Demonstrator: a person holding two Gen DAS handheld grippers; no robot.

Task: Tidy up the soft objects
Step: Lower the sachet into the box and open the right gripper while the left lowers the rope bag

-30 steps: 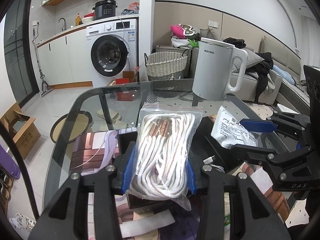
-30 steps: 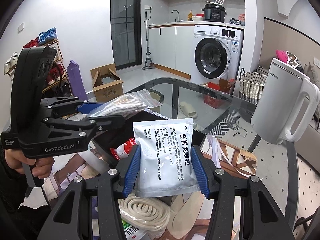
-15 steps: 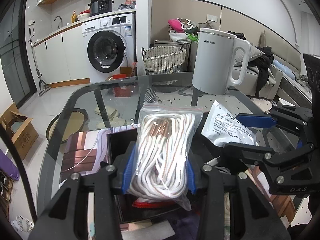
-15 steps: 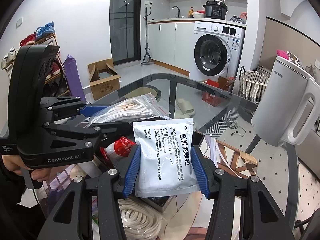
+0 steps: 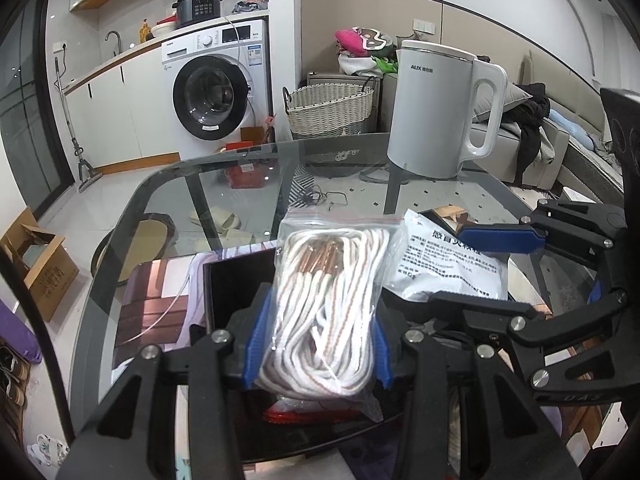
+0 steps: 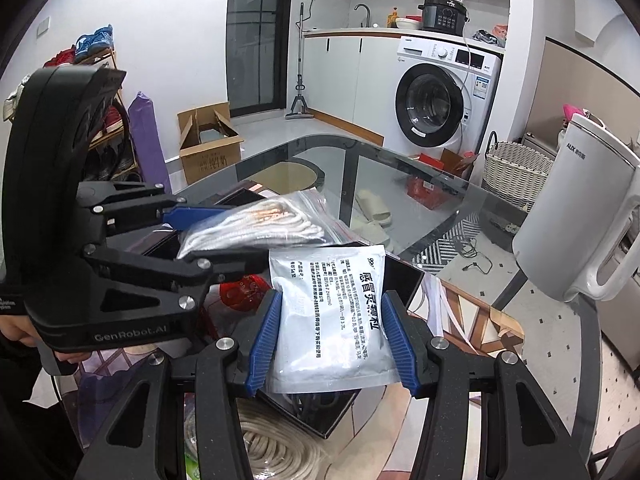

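- Black tray on glass table: contents mostly hidden under both held bags, only a red packet and dark cables peek out, packet print unreadable
- Coiled beige rope at bottom edge of right wrist view, cut off by frame, left view doesn't show it
- Left gripper clenched on zip bag of white cords, blue pads squeezing its sides, bag held above the tray
- Right gripper grasping white printed pouch between its blue pads, also above the tray, beside the cord bag
- Left view shows the pouch from the side, lower part hidden behind the right gripper's black fingers
- Right view shows a hand on the left gripper's handle, partly cut off; left view shows no hand
- White electric kettle stands at far right edge of table
- Patterned mat under tray, near left edge
- Room: washing machine, wicker basket, cardboard box, shoe rack only in right view, sofa with clothes only in left view
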